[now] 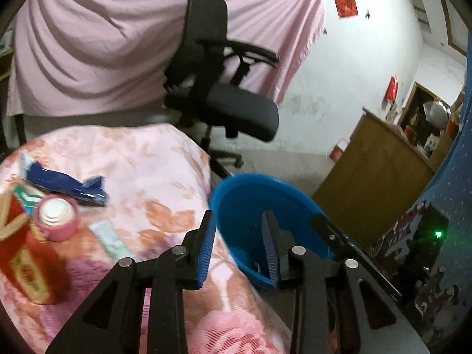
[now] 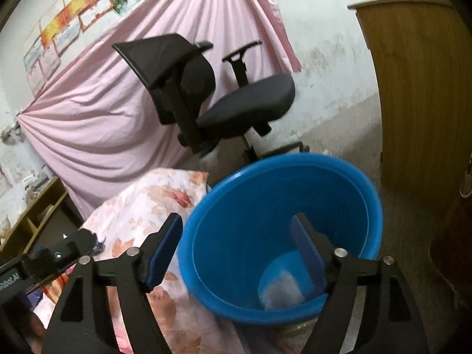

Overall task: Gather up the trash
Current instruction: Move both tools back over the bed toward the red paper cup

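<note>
Both grippers, left (image 1: pixel 240 246) and right (image 2: pixel 237 253), parted and empty over bucket (image 2: pixel 348 183). Risk: nudging its rim, tipping it; can (image 1: pixel 56 216) rolling off bed (image 1: pixel 153 183).

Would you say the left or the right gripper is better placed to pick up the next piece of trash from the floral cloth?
Probably the left. The left gripper is open, empty and beside the blue wrapper and pink tape roll on the cloth. The right gripper, open and empty, hangs over the blue bucket.

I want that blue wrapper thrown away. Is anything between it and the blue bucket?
Nothing visible. Only bare flowered cloth lies between the blue wrapper and the blue bucket; the pink cup sits off to the side.
</note>
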